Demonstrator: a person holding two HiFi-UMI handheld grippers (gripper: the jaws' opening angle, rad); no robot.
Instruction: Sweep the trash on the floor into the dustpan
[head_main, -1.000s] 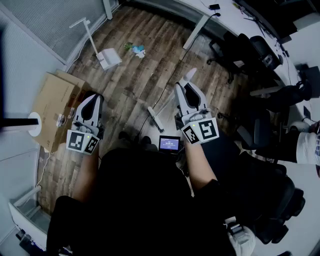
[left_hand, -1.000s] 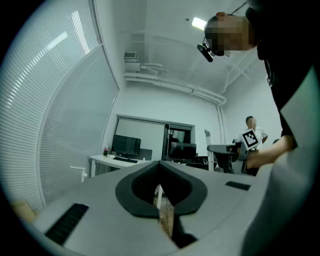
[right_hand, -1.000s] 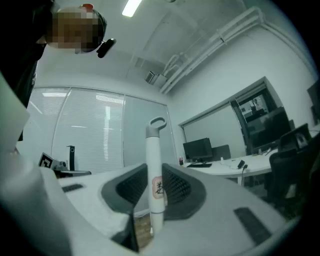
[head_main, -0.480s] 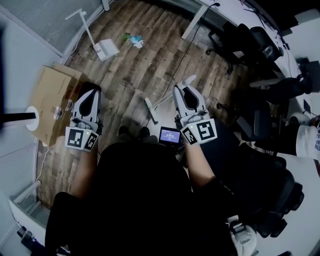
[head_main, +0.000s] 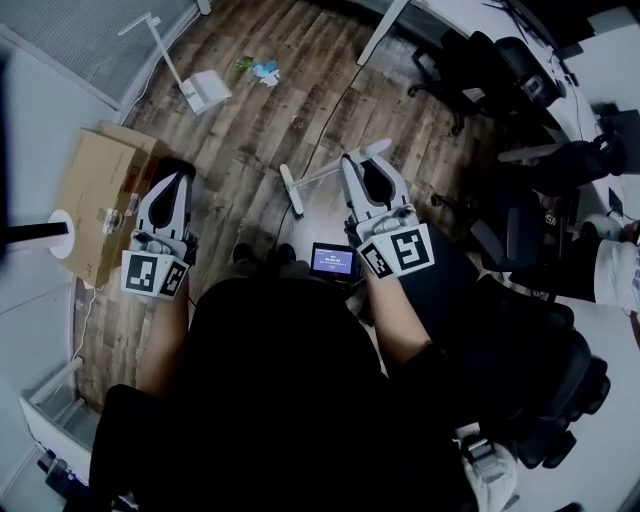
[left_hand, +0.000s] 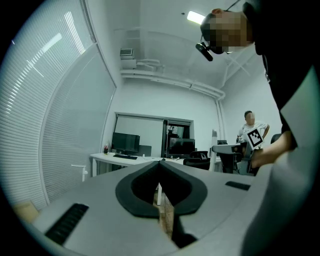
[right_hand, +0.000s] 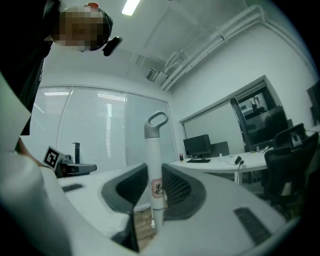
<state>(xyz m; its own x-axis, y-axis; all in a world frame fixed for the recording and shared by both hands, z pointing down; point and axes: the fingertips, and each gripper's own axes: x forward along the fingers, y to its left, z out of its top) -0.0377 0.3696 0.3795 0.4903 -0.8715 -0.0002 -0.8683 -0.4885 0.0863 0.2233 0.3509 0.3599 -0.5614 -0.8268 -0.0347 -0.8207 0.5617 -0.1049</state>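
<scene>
My right gripper (head_main: 368, 162) is shut on the white broom handle (right_hand: 153, 165), whose grey loop end stands above the jaws in the right gripper view. The broom's head (head_main: 291, 190) hangs over the wooden floor, just left of that gripper. My left gripper (head_main: 176, 180) is shut with nothing between its jaws (left_hand: 160, 187). The trash (head_main: 262, 70), a small blue and green heap, lies on the floor far ahead. A white dustpan (head_main: 205, 90) with a long upright handle stands left of the trash. Both are well away from the grippers.
A cardboard box (head_main: 95, 205) lies on the floor beside my left gripper. Black office chairs (head_main: 500, 90) and desk legs (head_main: 380, 30) crowd the right and far side. A small lit screen (head_main: 332, 260) shows at the person's waist. A wall runs along the left.
The broom's head has shifted up and left in the head view along with the right gripper. The trash and the dustpan now sit higher in the picture. Both grippers stay shut.
</scene>
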